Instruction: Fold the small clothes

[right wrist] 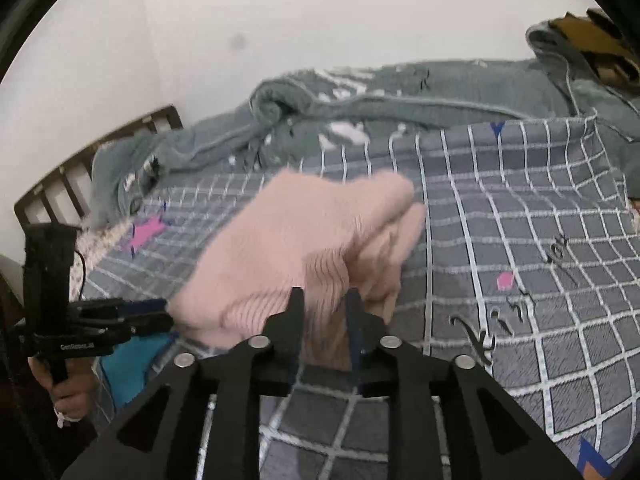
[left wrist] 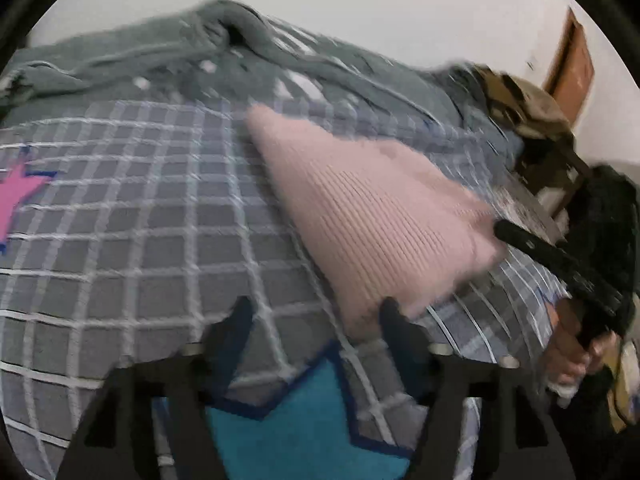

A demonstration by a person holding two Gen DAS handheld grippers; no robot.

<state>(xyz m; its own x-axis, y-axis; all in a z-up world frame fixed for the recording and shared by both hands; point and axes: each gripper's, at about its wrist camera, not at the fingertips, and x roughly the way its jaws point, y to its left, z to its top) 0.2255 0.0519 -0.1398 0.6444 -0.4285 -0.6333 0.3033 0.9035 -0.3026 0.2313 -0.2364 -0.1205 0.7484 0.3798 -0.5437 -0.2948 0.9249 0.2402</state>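
A pink ribbed knit garment [left wrist: 380, 220] lies bunched on the grey checked bedsheet [left wrist: 140, 220]. My left gripper [left wrist: 316, 312] is open over the sheet, and its right fingertip touches the garment's near corner. At the right of that view, my right gripper [left wrist: 498, 230] meets the garment's far edge. In the right wrist view the pink garment [right wrist: 300, 232] is blurred and partly lifted. My right gripper [right wrist: 325, 304] has its jaws a little apart, with pink fabric lying between them. My left gripper [right wrist: 160, 314] reaches the garment's left corner.
A grey blanket [right wrist: 400, 96] is bunched along the wall side of the bed. A dark wooden bed rail [right wrist: 80, 168] stands at the left. A camouflage item [left wrist: 532, 108] lies at the far right. The sheet carries a pink star [left wrist: 16, 196] and a teal star [left wrist: 300, 420].
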